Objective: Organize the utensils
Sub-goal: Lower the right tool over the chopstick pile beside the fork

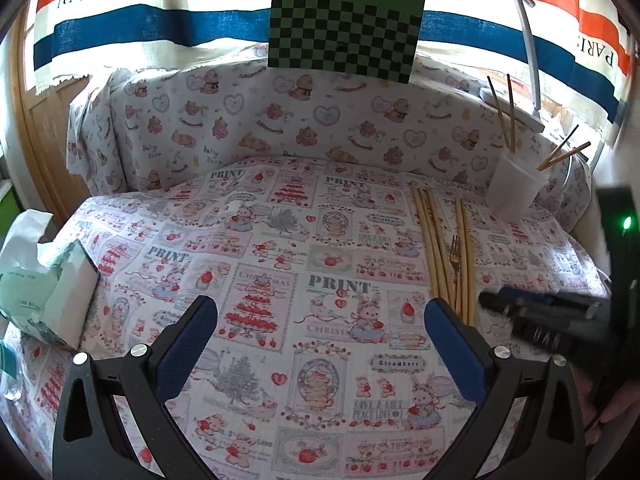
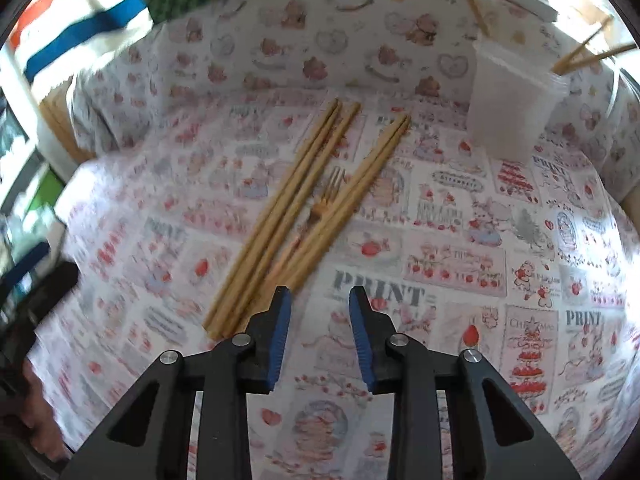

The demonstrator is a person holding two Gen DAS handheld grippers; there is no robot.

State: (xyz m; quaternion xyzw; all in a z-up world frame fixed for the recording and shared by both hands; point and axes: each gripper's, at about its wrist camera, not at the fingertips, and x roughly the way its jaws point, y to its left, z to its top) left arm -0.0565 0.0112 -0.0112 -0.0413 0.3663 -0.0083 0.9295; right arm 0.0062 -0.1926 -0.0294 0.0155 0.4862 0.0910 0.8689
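Several wooden chopsticks (image 2: 280,216) lie in two bundles on the printed tablecloth (image 2: 440,264), with a small gold fork (image 2: 330,192) between them. A white plastic cup (image 2: 512,104) stands at the back right and holds more chopsticks (image 2: 476,12). My right gripper (image 2: 319,294) hovers just right of the chopsticks' near ends, jaws partly apart with nothing between the blue pads. My left gripper (image 1: 320,306) is wide open over bare cloth, left of the chopsticks (image 1: 440,248), fork (image 1: 455,248) and cup (image 1: 516,192). In the left wrist view the right gripper (image 1: 490,302) reaches in from the right.
A tissue pack (image 1: 44,288) sits at the table's left edge. A cloth-covered ridge (image 1: 280,120) bounds the back, with a green checkerboard card (image 1: 344,28) and a striped cloth (image 1: 120,36) above it. A white curved lamp arm (image 1: 530,48) rises behind the cup.
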